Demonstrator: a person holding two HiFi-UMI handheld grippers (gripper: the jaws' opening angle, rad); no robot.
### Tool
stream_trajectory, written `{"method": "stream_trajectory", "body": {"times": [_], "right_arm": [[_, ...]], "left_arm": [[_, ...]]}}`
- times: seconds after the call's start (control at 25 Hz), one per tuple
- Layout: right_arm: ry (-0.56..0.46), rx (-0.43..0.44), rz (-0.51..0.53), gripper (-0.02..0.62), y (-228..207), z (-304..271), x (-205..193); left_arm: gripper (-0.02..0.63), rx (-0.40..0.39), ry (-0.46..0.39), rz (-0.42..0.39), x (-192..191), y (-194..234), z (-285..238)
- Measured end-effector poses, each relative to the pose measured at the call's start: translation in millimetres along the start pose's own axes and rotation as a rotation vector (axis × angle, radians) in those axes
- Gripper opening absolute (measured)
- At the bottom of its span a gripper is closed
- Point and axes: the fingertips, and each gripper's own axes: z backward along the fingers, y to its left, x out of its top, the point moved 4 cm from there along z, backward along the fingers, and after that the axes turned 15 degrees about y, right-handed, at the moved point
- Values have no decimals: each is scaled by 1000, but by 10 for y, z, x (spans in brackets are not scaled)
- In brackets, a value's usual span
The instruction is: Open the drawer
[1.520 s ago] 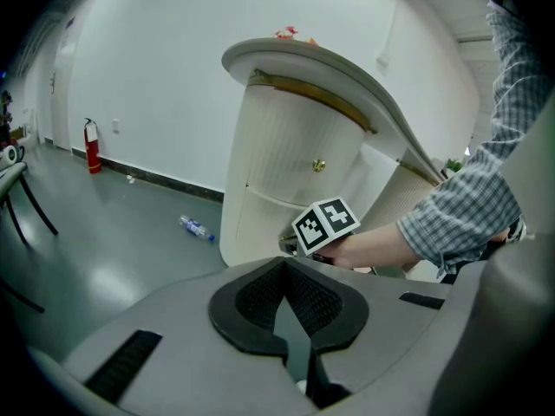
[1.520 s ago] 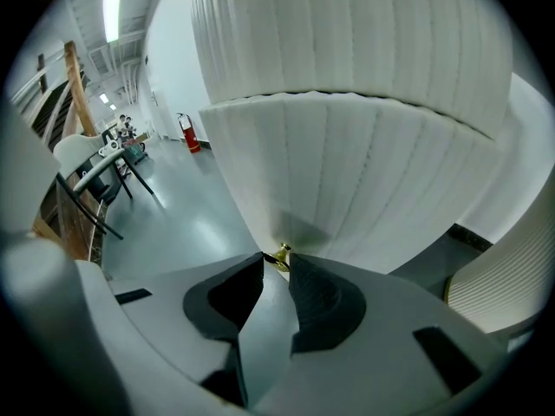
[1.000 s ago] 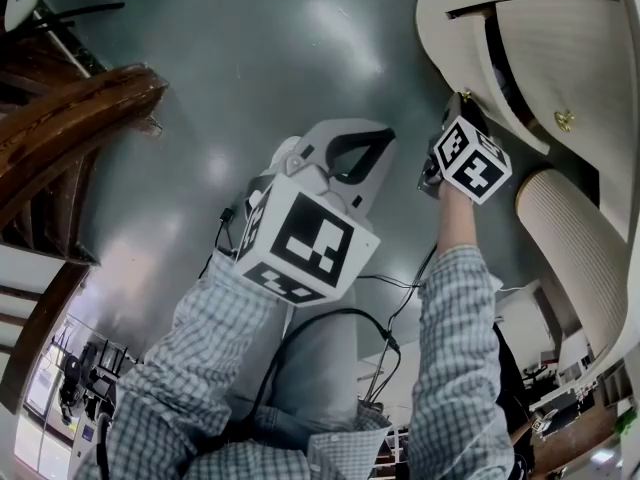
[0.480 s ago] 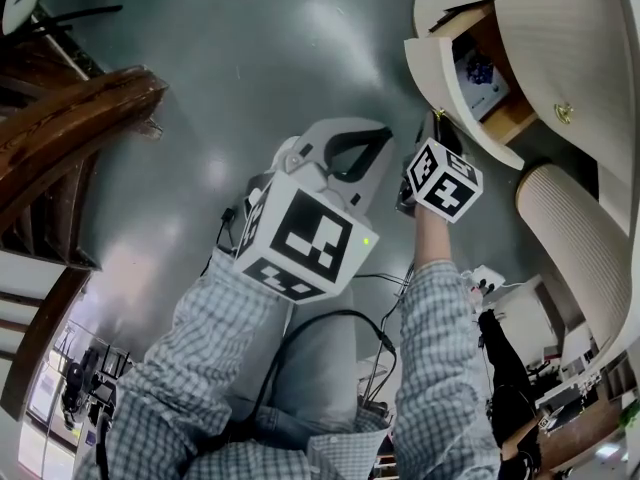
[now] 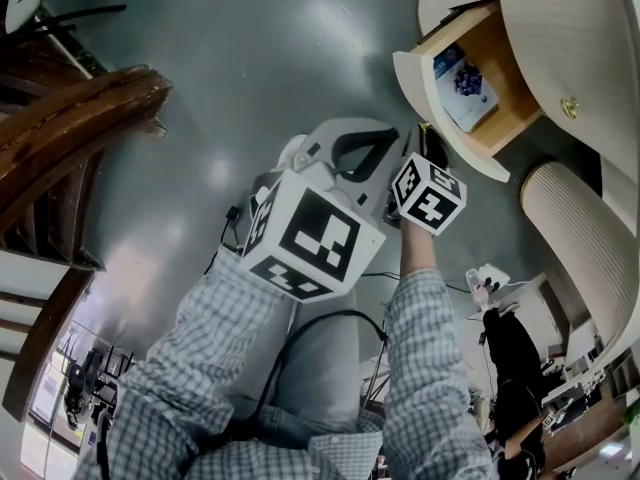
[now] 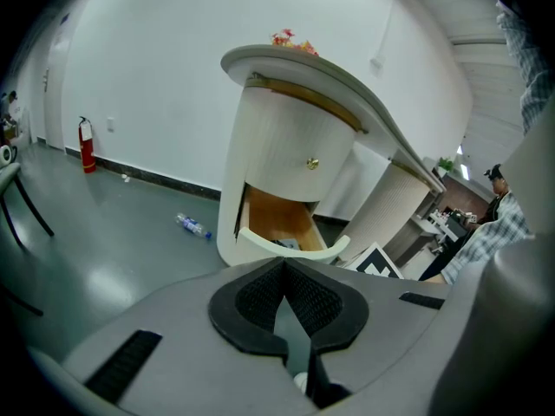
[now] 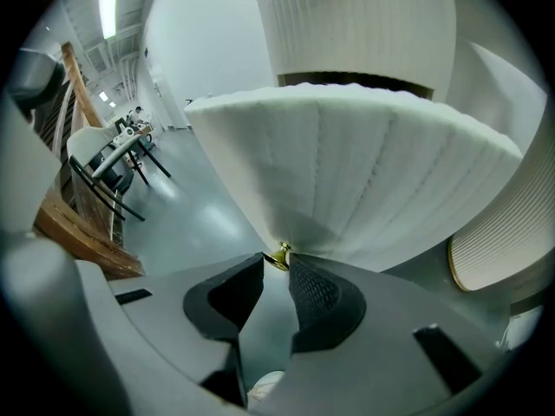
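Note:
The cream ribbed cabinet [image 5: 560, 28] has its curved drawer [image 5: 432, 96] pulled out, baring a wooden inside [image 5: 506, 80] with a blue-printed packet [image 5: 463, 86]. My right gripper [image 5: 424, 140] sits at the drawer front, its marker cube just below. In the right gripper view the small brass knob [image 7: 277, 256] lies between the two fingertips of that gripper [image 7: 277, 267], which is shut on it, with the ribbed drawer front [image 7: 364, 172] filling the view. My left gripper [image 5: 352, 154] hangs beside it, apart from the cabinet, shut and empty [image 6: 284, 274]. The open drawer [image 6: 279, 225] shows ahead.
A second brass knob [image 5: 570, 106] sits on the panel above the drawer. A ribbed cream column [image 5: 575, 238] stands to the right. Dark wooden stairs [image 5: 70, 118] run along the left. A plastic bottle [image 6: 192, 226] lies on the grey floor; chairs [image 7: 113, 172] stand further off.
The drawer has slid out from almost closed to wide open, exposing its contents. My right gripper moved left and back with the knob. The left gripper stayed put.

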Motion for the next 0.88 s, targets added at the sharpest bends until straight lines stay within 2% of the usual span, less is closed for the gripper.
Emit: {"method": "stream_trajectory", "body": {"times": [0.36, 0.88], "right_arm": [[16, 3, -13, 86, 167, -11, -302], [33, 25, -25, 86, 254, 40, -406]], "left_arm": [[5, -2, 4, -10, -203, -2, 49], [5, -7, 11, -31, -235, -61, 94]]}}
